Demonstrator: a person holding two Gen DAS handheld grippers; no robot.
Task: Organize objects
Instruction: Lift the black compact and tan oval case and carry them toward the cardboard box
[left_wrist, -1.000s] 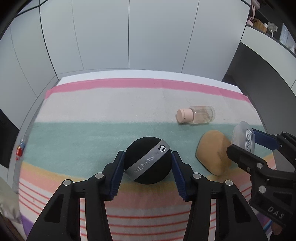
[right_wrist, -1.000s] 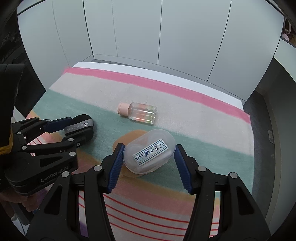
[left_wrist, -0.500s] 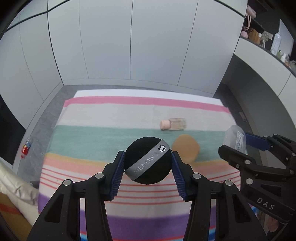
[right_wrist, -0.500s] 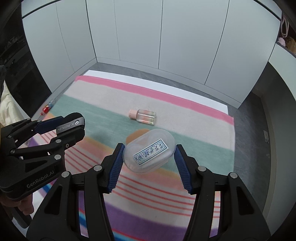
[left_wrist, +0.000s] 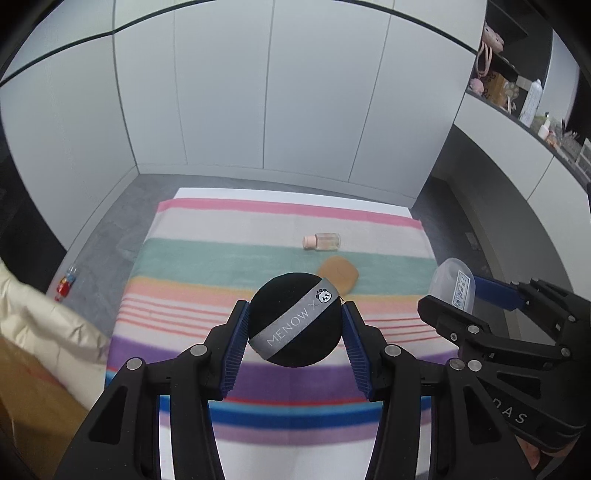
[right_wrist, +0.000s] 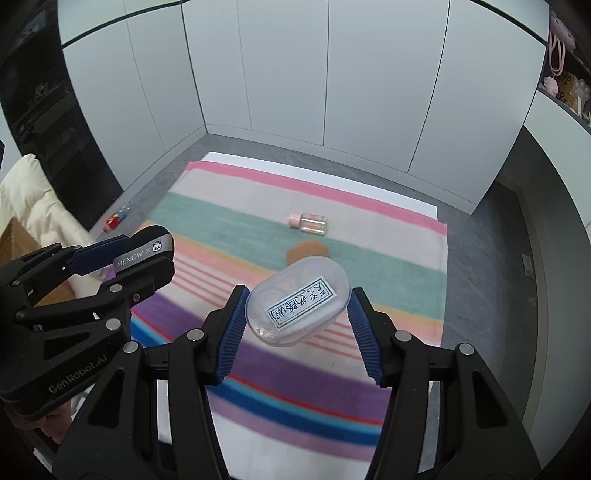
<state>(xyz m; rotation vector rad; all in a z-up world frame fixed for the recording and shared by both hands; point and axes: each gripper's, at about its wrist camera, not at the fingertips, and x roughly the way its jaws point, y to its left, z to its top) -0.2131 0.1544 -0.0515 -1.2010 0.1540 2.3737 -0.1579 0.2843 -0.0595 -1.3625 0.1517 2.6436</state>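
My left gripper (left_wrist: 295, 325) is shut on a round black powder puff (left_wrist: 295, 319) with a grey "MENOW" ribbon, held high above the striped towel (left_wrist: 221, 258). My right gripper (right_wrist: 297, 312) is shut on a clear oval plastic case (right_wrist: 299, 301) with a white label, also held in the air. Each gripper shows in the other's view: the right one with its case (left_wrist: 452, 286) at the right, the left one with its puff (right_wrist: 147, 247) at the left. On the towel lie a small clear bottle (left_wrist: 322, 242) with a pink cap and a tan sponge (left_wrist: 340, 273).
The towel covers a white table (right_wrist: 369, 188) set on a grey floor before white cabinet doors. A cream cushion (left_wrist: 40, 332) and a cardboard box (left_wrist: 29, 413) sit at the left. A small red bottle (left_wrist: 65, 284) lies on the floor. Shelves with items are at the upper right.
Both grippers have risen and drawn back from the towel with the puff and the case still held. The bottle and the sponge stayed where they were and look smaller.
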